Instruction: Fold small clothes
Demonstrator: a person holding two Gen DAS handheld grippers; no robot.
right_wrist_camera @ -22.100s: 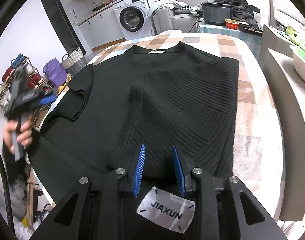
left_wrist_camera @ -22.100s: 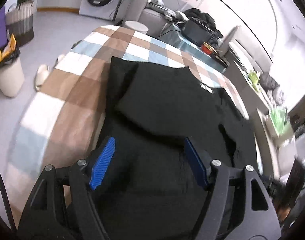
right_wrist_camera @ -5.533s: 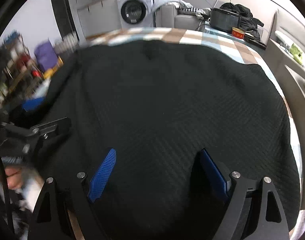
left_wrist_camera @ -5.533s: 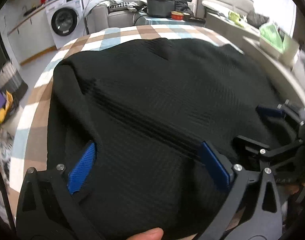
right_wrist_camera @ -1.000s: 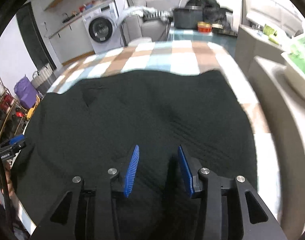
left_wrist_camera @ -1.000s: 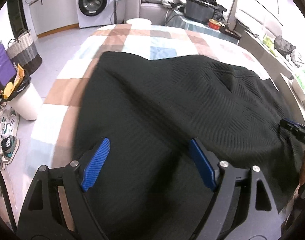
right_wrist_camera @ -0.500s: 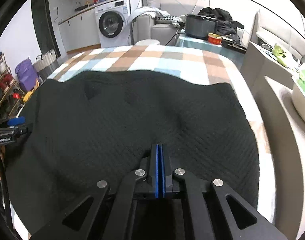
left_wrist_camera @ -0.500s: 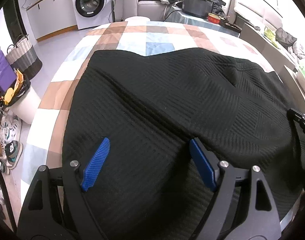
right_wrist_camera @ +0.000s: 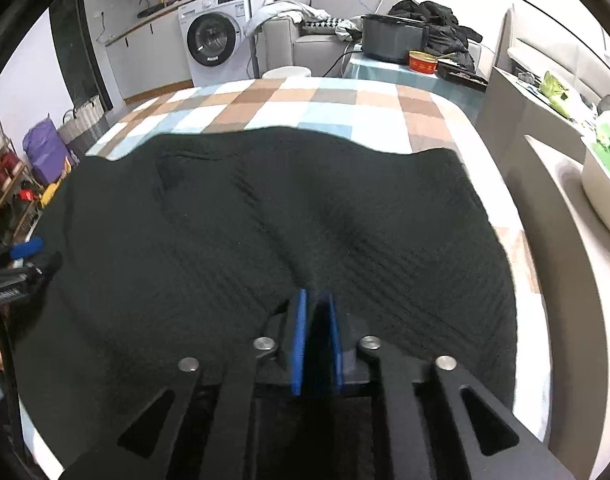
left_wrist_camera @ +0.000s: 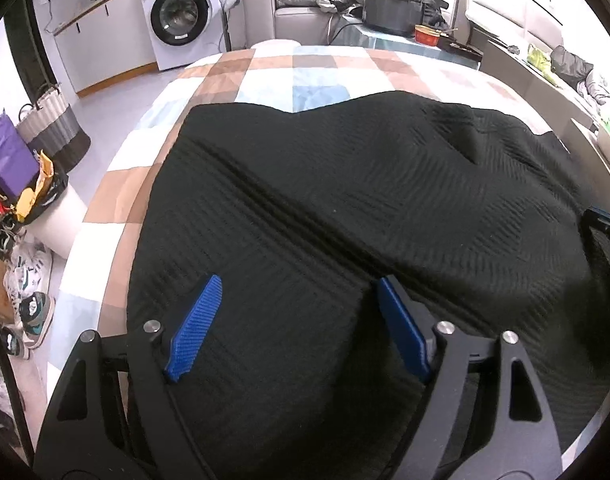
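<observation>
Black knit is pinched at its near hem between the right gripper's (right_wrist_camera: 316, 344) narrowly parted, just-reopening pads. The left gripper (left_wrist_camera: 301, 322) is held wide, unclenched, over the garment (left_wrist_camera: 365, 208), which is spread sideways across the checked table (right_wrist_camera: 305, 104) beyond both tools.

A black ribbed knit garment (right_wrist_camera: 245, 240) lies on a checked brown, blue and white tablecloth (right_wrist_camera: 297, 108). At twelve o'clock beyond the cloth's far edge stands a white front-loading washing machine (right_wrist_camera: 215, 36), a grey sofa (right_wrist_camera: 293, 40) to its right. A striped woven basket (left_wrist_camera: 53, 128) stands at nine o'clock.
</observation>
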